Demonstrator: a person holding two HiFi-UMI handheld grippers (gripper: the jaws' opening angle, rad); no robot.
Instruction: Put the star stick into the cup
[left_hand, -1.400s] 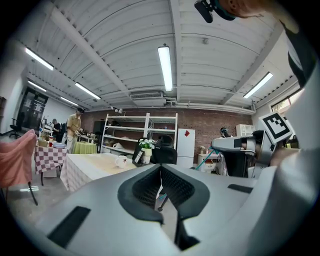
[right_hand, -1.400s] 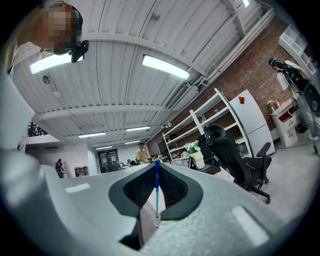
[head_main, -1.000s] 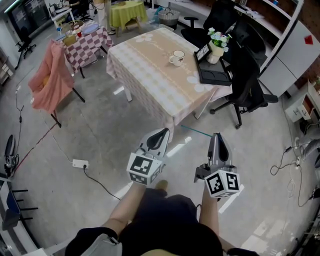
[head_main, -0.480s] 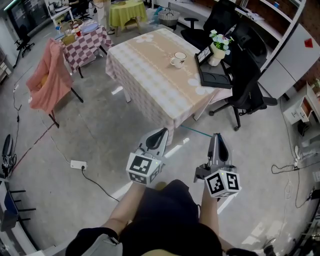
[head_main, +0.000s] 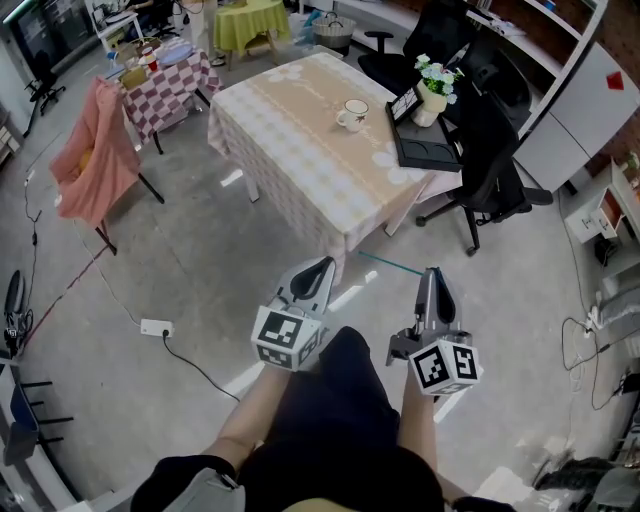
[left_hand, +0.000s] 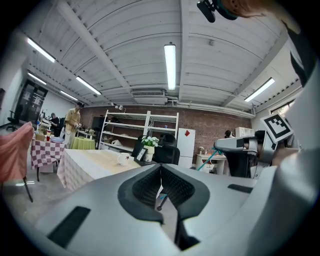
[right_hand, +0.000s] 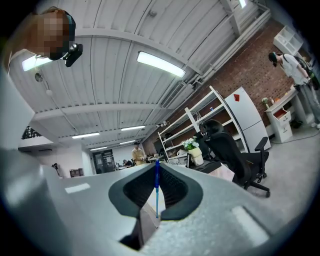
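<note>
The white cup (head_main: 351, 114) stands on the table with the beige cloth (head_main: 300, 150), far ahead of both grippers; it also shows small in the left gripper view (left_hand: 123, 158). My right gripper (head_main: 433, 272) is shut on the thin teal star stick (head_main: 388, 263), which points out to the left over the floor. In the right gripper view the stick (right_hand: 156, 192) runs as a blue line between the closed jaws (right_hand: 156, 165). My left gripper (head_main: 322, 266) is shut with nothing in it (left_hand: 161, 167). The star end is not visible.
A black office chair (head_main: 495, 170) stands at the table's right side. On the table are a flower pot (head_main: 435, 95) and a black tray (head_main: 430, 150). A pink-draped chair (head_main: 95, 165), a checkered table (head_main: 165, 80) and a floor power strip (head_main: 160, 327) are on the left.
Both grippers keep their pose and grip. The person's dark-clad leg has swung forward beneath them, and the room has shifted slightly in the head view.
</note>
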